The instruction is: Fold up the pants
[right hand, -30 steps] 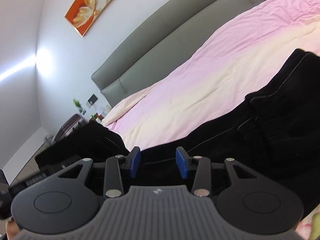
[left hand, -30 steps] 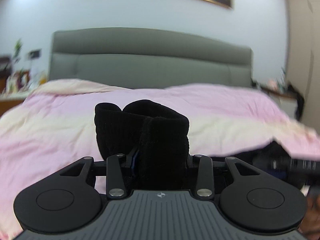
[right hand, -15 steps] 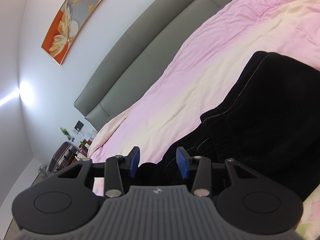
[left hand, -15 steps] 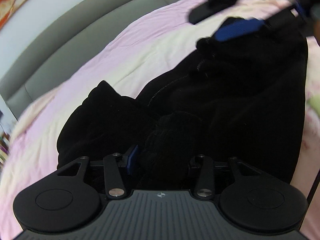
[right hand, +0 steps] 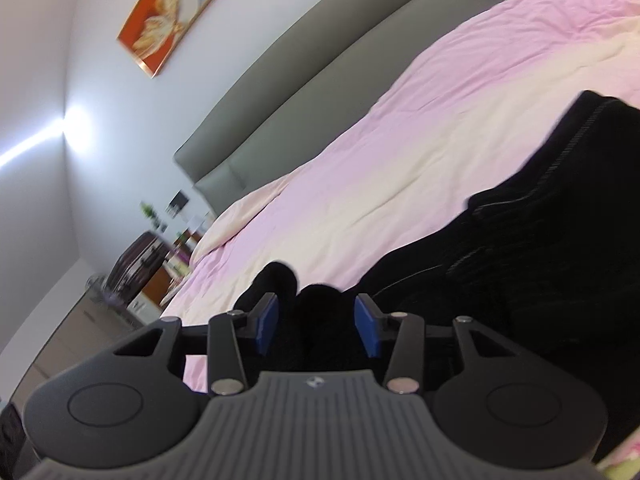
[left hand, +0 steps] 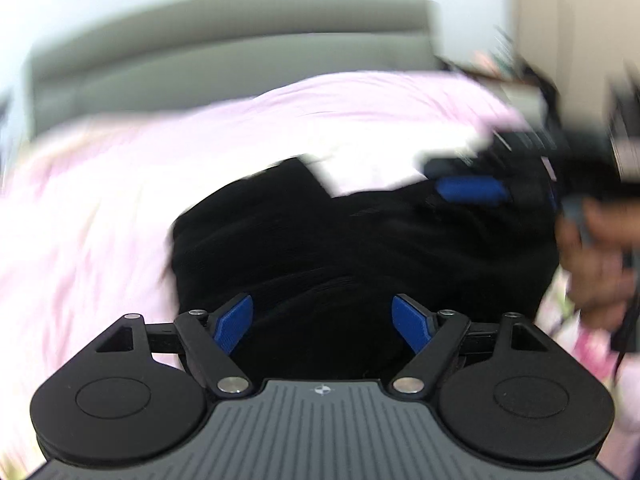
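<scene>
Here, black pants (left hand: 360, 248) heaped on pink bedspread (right hand: 360, 168). Left gripper (left hand: 323, 322) spread wide above the cloth, gripping nothing. Right gripper (right hand: 317, 328) parted too, dark folds bunched between its blue pads (right hand: 267, 322), unclamped.

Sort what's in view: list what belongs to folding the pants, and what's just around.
For the job: black pants, left hand-held gripper, right hand-held gripper, pink bedcover.
Just around: grey headboard, wall picture, cluttered nightstand.
</scene>
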Motion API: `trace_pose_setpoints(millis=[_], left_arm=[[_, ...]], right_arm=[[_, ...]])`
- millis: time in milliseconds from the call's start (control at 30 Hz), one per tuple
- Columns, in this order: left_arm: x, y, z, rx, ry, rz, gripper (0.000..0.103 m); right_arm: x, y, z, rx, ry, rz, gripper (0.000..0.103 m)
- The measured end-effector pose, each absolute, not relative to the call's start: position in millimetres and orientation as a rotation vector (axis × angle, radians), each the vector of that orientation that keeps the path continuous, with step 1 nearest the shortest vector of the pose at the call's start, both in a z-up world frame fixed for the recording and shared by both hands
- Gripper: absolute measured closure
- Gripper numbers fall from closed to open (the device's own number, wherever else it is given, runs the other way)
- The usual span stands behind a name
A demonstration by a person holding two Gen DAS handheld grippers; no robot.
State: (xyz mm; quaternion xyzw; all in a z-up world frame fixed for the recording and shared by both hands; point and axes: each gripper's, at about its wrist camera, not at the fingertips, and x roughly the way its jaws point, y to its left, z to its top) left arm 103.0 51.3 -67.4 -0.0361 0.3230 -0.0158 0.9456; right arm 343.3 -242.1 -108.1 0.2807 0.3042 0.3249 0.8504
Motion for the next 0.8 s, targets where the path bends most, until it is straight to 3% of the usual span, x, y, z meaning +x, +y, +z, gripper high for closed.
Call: trace_pose_setpoints(millis=[133, 233, 467, 567, 633, 800], left_arm=[[100, 148, -87, -0.625, 0.698, -0.006, 0.009], [100, 186, -110, -0.861, 0.704, 0.009, 0.011], [111, 196, -140, -0.938, 0.790, 0.020, 0.011], [119, 189, -147, -0.940, 0.811, 0.012, 0.011], [120, 185, -147, -0.969, 0.806, -0.004, 0.011], [113, 177, -126, -0.985, 0.713, -0.029, 0.011]], right_arm=[[347, -208, -102, 0.492, 0.663, 0.747, 0.057], [357, -180, -105, 0.412, 0.711, 0.763, 0.057], [375, -140, -145, 0.337, 0.903, 0.842, 0.058], [371, -135, -149, 0.282, 0.925, 0.867, 0.069], [376, -149, -143, 0.385, 0.931, 0.912, 0.086], [370, -176, -105, 0.500, 0.835, 1.016, 0.088]])
